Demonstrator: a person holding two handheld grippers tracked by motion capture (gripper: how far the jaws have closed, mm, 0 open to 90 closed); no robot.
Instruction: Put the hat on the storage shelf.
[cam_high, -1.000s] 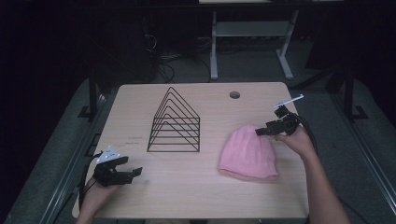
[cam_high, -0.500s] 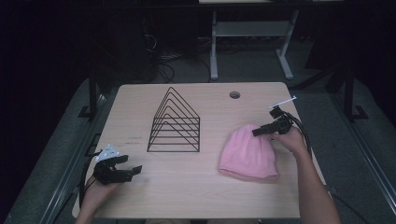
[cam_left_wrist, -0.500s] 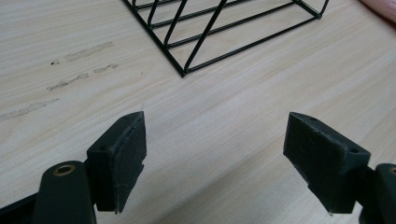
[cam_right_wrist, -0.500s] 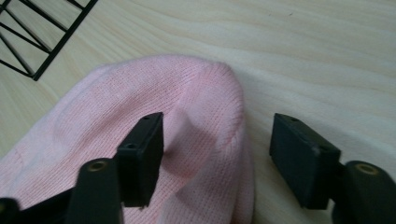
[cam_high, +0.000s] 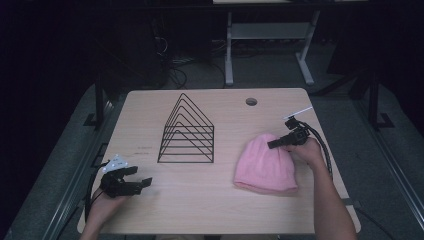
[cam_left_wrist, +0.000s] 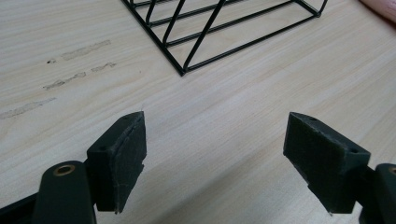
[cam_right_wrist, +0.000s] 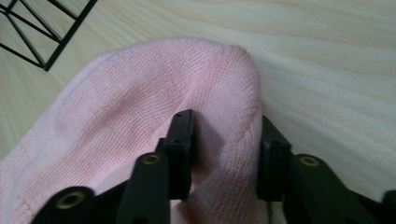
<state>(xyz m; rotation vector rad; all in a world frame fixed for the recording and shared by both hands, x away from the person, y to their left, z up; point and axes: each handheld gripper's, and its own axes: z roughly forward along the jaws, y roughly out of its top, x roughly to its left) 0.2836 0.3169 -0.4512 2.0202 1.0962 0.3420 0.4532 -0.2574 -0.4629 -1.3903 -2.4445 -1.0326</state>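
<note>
right claw pinching a fold at crown of pink knit beanie; beanie flat on worktop right side, beside wire rack | left claw wide open, empty, low over worktop | beanie likely soft, light, floppy; grip bunched fabric

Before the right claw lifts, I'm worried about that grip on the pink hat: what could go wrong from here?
1. The right claw pinches only a fold at the edge of the pink hat, so the knit may slip out.
2. The hanging hat could snag the wire rack beside it.
3. The left claw is open, away from the hat, giving no support.
</note>
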